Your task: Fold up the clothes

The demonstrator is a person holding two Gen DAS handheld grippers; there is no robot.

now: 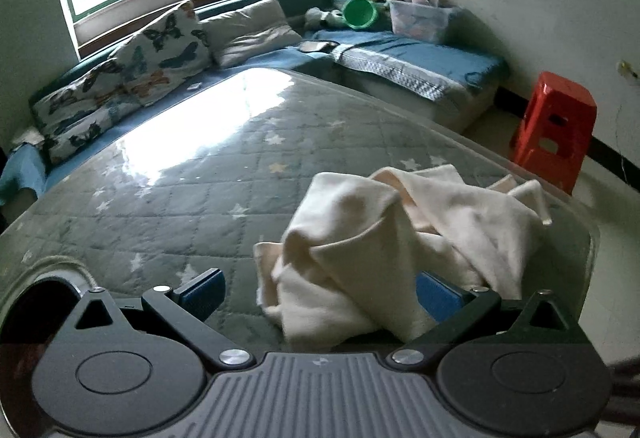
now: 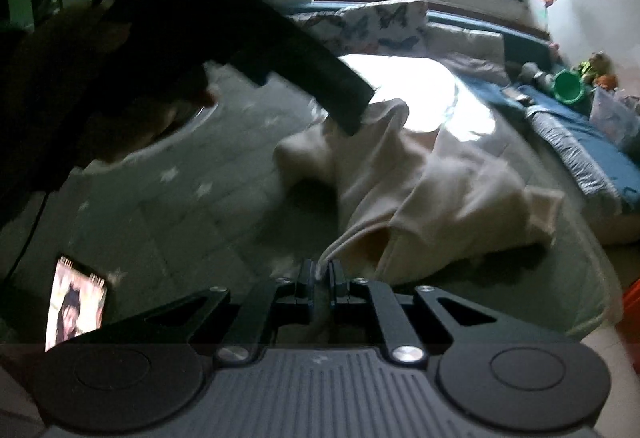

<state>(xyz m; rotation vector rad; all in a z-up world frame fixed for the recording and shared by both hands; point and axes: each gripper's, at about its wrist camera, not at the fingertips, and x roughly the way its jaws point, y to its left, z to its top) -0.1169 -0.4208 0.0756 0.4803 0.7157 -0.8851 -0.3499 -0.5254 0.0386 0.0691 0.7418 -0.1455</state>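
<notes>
We see the cream garment [image 1: 384,238] crumpled in a loose heap on the grey star-quilted counter [image 1: 192,174] under a glossy clear cover, toward its right-hand edge in the left wrist view. Left tool [image 1: 320,294] is spread wide – its blue pads [image 1: 202,292] are well apart, a fold of the cloth bunched between them and draped over the right pad, nothing clamped. Right tool [image 2: 320,272] is clenched on a thin edge of the garment [image 2: 420,182], fabric pinched between the closed fingers [image 2: 306,276]. In the right wrist view the dark left tool [image 2: 340,98] sits at the garment's far end. Beyond the counter – butterfly pillows [image 1: 132,78], a red stool [image 1: 556,130] on the floor.
</notes>
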